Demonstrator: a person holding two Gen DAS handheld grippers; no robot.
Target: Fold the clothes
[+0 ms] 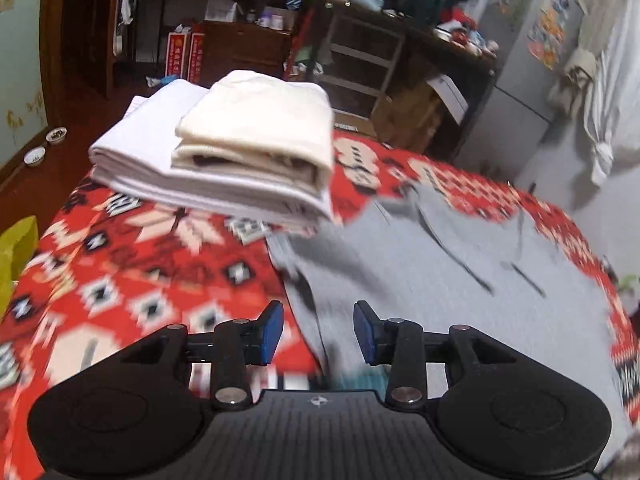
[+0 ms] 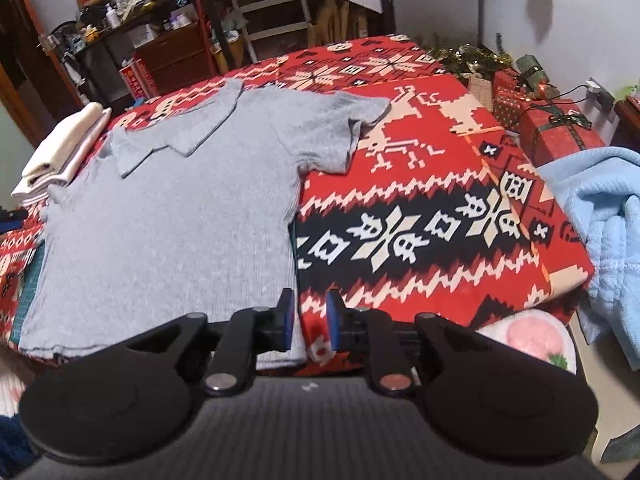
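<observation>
A grey short-sleeved collared shirt (image 2: pixel 172 216) lies spread flat on the red patterned blanket (image 2: pixel 420 200), collar at the far end. My right gripper (image 2: pixel 308 320) hovers open over the shirt's near right hem corner, nothing between its blue pads. In the left wrist view the same grey shirt (image 1: pixel 440 280) is blurred by motion. My left gripper (image 1: pixel 318 330) is open above the shirt's left edge, holding nothing. A stack of folded clothes (image 1: pixel 224 156), cream on top of white, sits at the blanket's far left corner, also seen as the folded stack (image 2: pixel 60 152) in the right wrist view.
A light blue towel (image 2: pixel 600 224) hangs off the right edge. Wrapped red gift boxes (image 2: pixel 552 128) and tinsel stand beyond the far right corner. Cluttered shelves (image 1: pixel 240 20) and a drawer unit line the back wall. A yellow bag (image 1: pixel 16 256) sits at the left.
</observation>
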